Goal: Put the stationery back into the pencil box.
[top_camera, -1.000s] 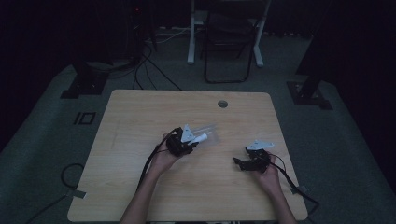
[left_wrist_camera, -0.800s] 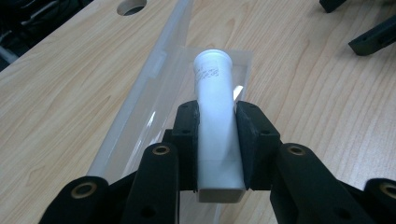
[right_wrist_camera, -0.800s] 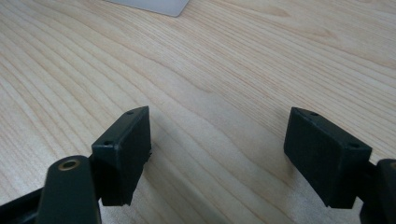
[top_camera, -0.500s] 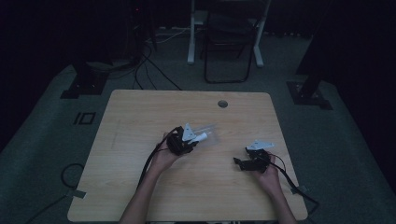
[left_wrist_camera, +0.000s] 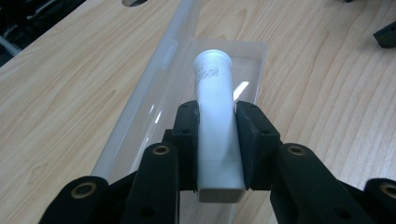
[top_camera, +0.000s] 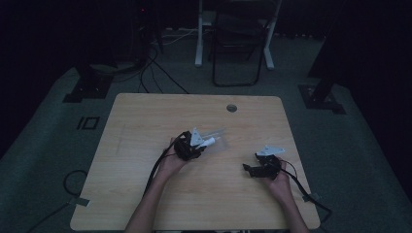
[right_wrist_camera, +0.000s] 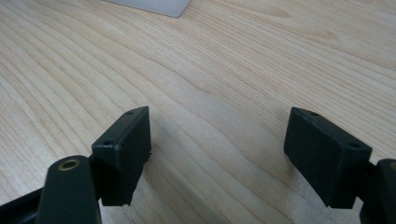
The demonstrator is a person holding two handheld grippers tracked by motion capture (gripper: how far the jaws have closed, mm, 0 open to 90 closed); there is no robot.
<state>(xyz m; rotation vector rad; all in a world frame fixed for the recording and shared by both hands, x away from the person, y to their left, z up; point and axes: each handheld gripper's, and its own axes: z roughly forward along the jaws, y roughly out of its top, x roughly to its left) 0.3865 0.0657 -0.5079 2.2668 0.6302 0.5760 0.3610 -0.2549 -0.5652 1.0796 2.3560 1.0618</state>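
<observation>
The left gripper (left_wrist_camera: pixel 217 154) pinches a white plastic tube (left_wrist_camera: pixel 215 121) over the clear plastic tray (left_wrist_camera: pixel 140 126) near table centre. Its flat end pokes out at 6 o'clock; a loose squeeze could let it slip. The right gripper (right_wrist_camera: pixel 219 154), spread and empty, hovers above the light wooden table (right_wrist_camera: pixel 219 70).

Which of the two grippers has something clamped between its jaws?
The left gripper: its jaws press a white tube. The right gripper stands open.
</observation>
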